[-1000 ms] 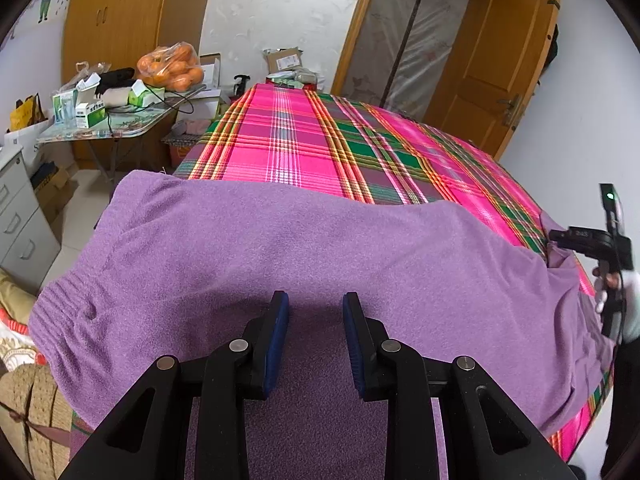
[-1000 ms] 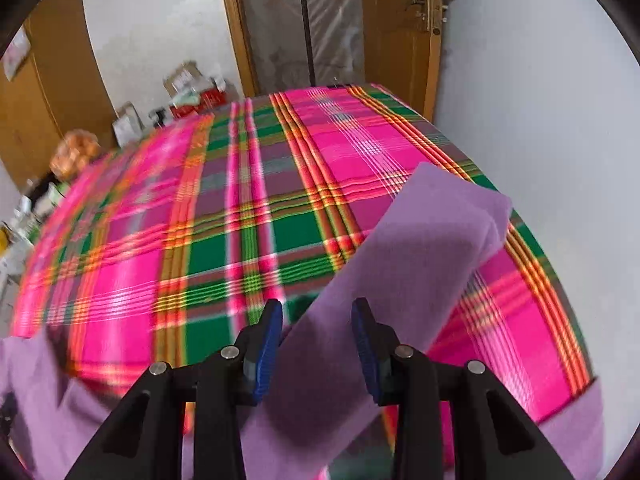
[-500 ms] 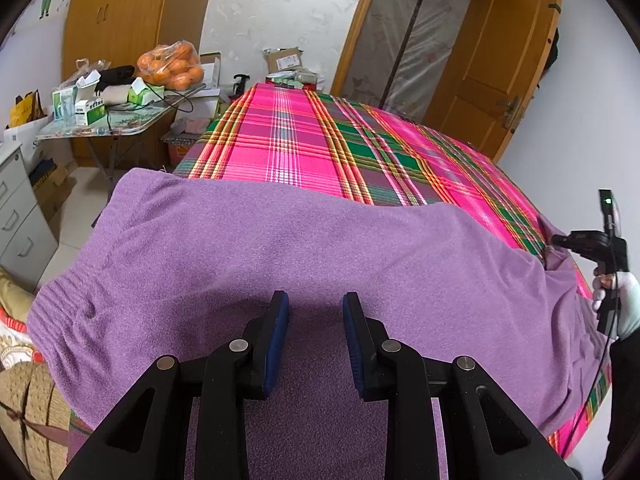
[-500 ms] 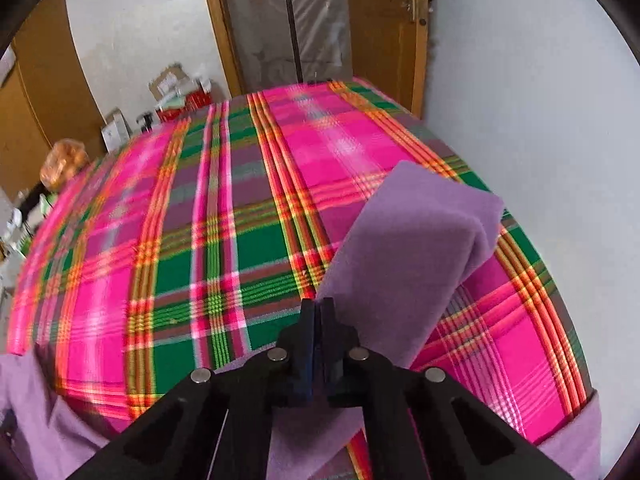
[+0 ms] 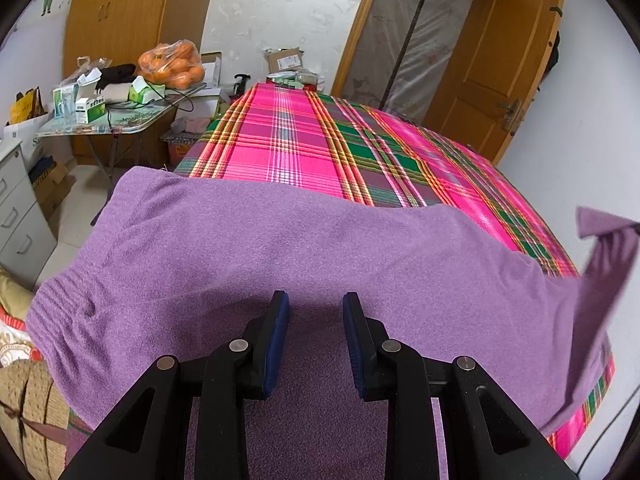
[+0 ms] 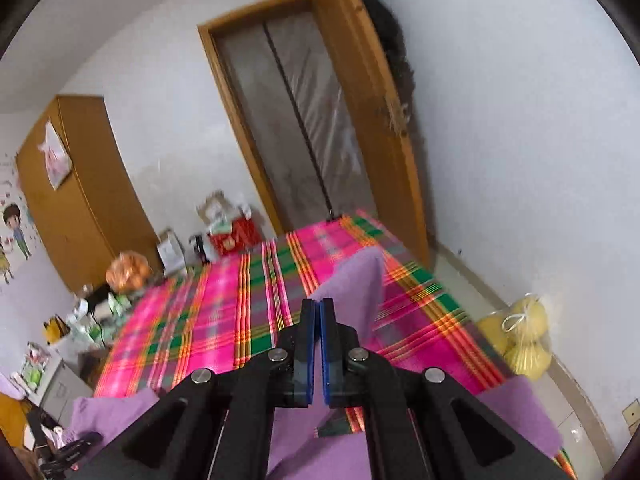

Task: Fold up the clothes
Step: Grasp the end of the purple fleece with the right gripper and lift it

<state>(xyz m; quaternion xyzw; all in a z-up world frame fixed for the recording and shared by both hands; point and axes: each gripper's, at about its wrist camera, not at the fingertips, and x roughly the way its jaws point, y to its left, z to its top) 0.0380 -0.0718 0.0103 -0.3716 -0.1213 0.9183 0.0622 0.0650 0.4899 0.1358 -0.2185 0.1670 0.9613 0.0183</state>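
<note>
Mid first fold: right gripper [image 6: 319,312] pinched tight on the lifted sleeve [image 6: 358,286] of the purple garment [image 5: 280,248] spread on the plaid bed [image 5: 312,136], left gripper [image 5: 313,320] part-open, resting over the body cloth, gripping nothing; next, probably carry sleeve across and lay it flat.

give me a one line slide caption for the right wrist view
Right gripper shut on a purple garment sleeve, lifting it above the pink plaid bedspread.

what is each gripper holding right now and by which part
The right gripper pinches the purple garment's sleeve near its end; the left gripper holds nothing.
</note>
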